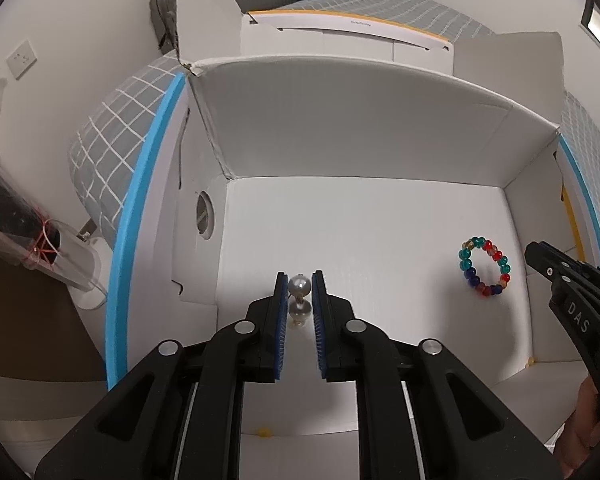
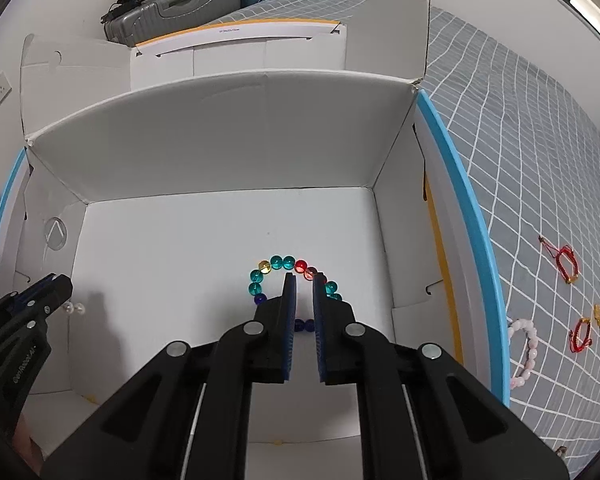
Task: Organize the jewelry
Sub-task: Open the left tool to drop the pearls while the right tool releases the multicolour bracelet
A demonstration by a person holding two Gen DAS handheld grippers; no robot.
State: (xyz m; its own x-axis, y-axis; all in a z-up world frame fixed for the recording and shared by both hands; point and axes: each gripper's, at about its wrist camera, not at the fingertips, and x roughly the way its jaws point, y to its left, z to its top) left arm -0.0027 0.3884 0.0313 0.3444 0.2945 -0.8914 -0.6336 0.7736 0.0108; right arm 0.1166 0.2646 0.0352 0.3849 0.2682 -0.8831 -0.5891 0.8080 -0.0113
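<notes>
I have both grippers angled steeply down into the open white cardboard box (image 1: pixel 340 128). The left gripper (image 1: pixel 300 286) has its jaws narrowly parted around a pearl piece (image 1: pixel 299 285), two pearls stacked; I cannot tell whether the pads press on it. The right gripper (image 2: pixel 305 286) has its jaws nearly shut over the right arc of the multicoloured bead bracelet (image 2: pixel 278 263) lying on the box floor; one finger (image 2: pixel 290 292) sits inside the ring, the other on its beads. A hold is not confirmed. The box walls stand well clear on all sides. The box rests on a grey checked bed (image 2: pixel 520 160), where red cord bracelets (image 2: pixel 564 260) and a pink bead bracelet (image 2: pixel 526 344) lie outside, to the right.
</notes>
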